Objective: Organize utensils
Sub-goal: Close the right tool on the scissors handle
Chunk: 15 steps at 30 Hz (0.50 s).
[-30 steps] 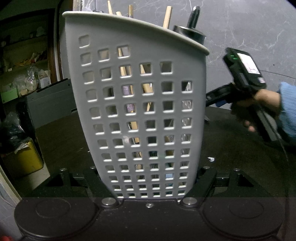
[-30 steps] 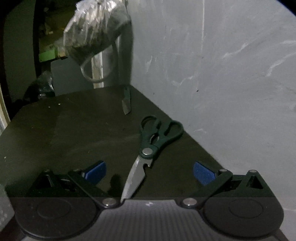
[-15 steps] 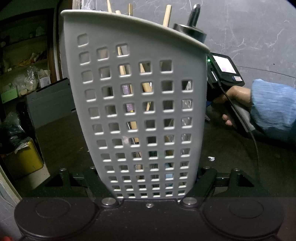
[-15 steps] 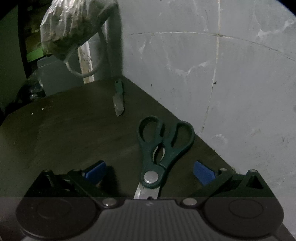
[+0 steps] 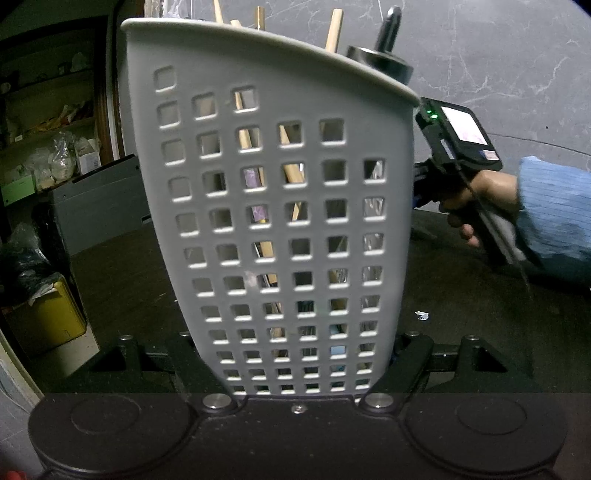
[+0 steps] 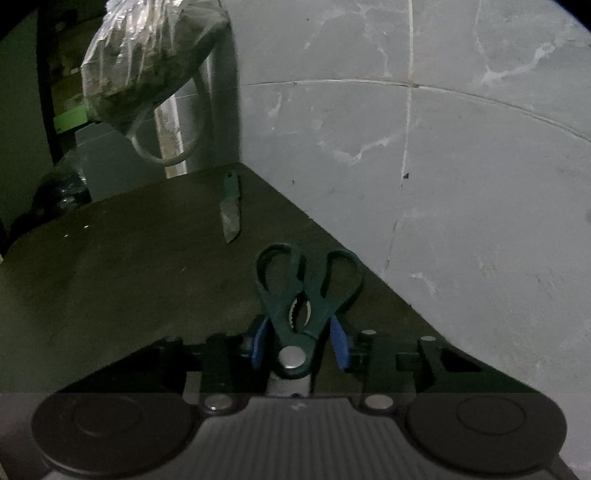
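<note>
Left tongs [image 5: 299,369]: narrow spread, both black fingers pressed against the lower sides of a grey plastic utensil caddy [image 5: 280,221], which stands upright between them, tilting slightly. Caddy wall is smooth moulded plastic, tapering downward, pierced by rows of small square holes, with a rolled lip on top. Through the holes: pale wooden sticks [image 5: 291,177], something shiny like foil, a purple bit. Above the lip, wooden handle ends and a dark metal handle [image 5: 388,27] poke out. Right tongs [image 6: 300,341]: jaws closing, blue pads [image 6: 340,341] either side of the dark green scissors [image 6: 306,291], just by the handle shanks near the pivot rivet; whether the pads already press cannot be told. Scissors lie flat on the dark matte bench [image 6: 129,277], finger loops pointing away from the tongs, serrated notch between the shanks, blades hidden under the tool body. Only the right view shows a small knife [image 6: 231,210] with green handle and dull blade, farther out beyond the scissors, near the grey marbled tile wall [image 6: 443,184], and a crinkled clear bag [image 6: 147,62] hanging up left. Only the left view shows the person's right hand [image 5: 480,203] in a ribbed blue sleeve [image 5: 554,210] gripping the other tool's handle, right of the caddy, its small screen [image 5: 465,125] lit, plus cluttered shelves and a yellow box [image 5: 51,314] off left.
</note>
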Tool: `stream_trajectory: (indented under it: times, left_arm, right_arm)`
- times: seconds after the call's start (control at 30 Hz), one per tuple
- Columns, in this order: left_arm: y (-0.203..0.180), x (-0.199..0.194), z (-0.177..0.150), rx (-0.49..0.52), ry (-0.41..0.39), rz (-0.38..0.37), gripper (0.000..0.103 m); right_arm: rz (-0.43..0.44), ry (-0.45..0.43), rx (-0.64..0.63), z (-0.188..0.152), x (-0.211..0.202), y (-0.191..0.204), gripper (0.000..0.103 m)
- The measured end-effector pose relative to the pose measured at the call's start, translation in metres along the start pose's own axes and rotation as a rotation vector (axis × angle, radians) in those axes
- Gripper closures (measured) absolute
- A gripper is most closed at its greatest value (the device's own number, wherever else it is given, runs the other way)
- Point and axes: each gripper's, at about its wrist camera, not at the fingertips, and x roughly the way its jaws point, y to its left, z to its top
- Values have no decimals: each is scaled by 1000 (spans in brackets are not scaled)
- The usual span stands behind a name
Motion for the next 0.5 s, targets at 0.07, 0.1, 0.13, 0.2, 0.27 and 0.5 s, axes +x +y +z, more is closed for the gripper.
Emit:
stream_trajectory:
  times: [0.07, 0.1, 0.13, 0.2, 0.27, 0.5]
  left_arm:
    - [0, 0, 0, 0, 0, 0, 25]
    - [0, 0, 0, 0, 0, 0, 25]
    - [0, 0, 0, 0, 0, 0, 25]
    - [0, 0, 0, 0, 0, 0, 25]
    - [0, 0, 0, -1, 0, 0, 25]
    - [0, 0, -1, -3, -3, -1, 25]
  right_arm:
    - [22, 8, -8, -4, -8, 0, 66]
    - [37, 12, -13, -7, -13, 0, 66]
    - [50, 16, -19, -11, -18, 1, 66]
    - [77, 28, -38, -19, -31, 3, 68]
    - [112, 41, -57, -28, -47, 5, 71]
    - [216, 63, -213, -69, -105, 13, 77]
